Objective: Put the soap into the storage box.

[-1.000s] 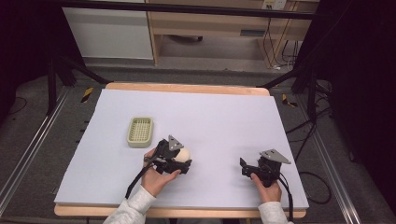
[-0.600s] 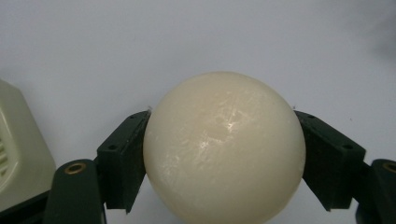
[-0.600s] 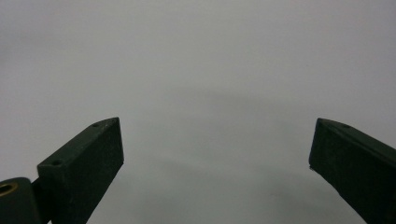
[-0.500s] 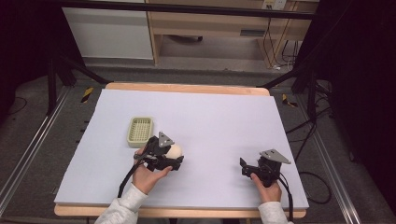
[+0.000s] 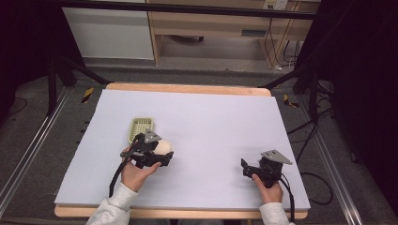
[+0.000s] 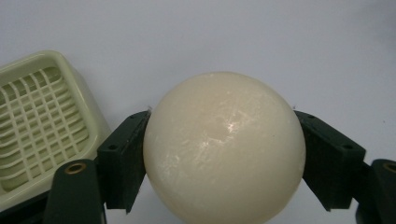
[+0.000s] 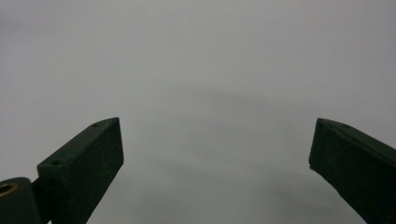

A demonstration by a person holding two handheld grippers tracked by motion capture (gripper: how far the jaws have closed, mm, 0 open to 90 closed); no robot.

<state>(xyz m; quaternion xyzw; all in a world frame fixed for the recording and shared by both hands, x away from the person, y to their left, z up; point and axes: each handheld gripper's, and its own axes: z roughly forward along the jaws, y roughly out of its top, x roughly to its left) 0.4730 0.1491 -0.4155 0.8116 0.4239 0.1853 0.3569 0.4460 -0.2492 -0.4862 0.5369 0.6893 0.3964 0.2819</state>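
My left gripper [image 5: 162, 153] is shut on a cream, egg-shaped ball [image 5: 162, 147], lifted just above the sheet. In the left gripper view the ball [image 6: 224, 147] sits squeezed between both black pads [image 6: 122, 158], and a pale green slatted dish [image 6: 35, 123] lies close at the left. From above, that dish [image 5: 140, 128] rests on the sheet just behind and left of the held ball. At the front right my right gripper [image 5: 245, 168] rests low over the sheet, jaws wide open with nothing between them; its fingers [image 7: 88, 161] frame bare sheet.
A pale lilac sheet [image 5: 211, 117] covers the wooden table [image 5: 187, 88]. A black frame and cables stand around the table, with a cabinet and shelves behind it.
My left hand has carried the ball leftward and a little up, closer to the green dish. The right hand has stayed put.
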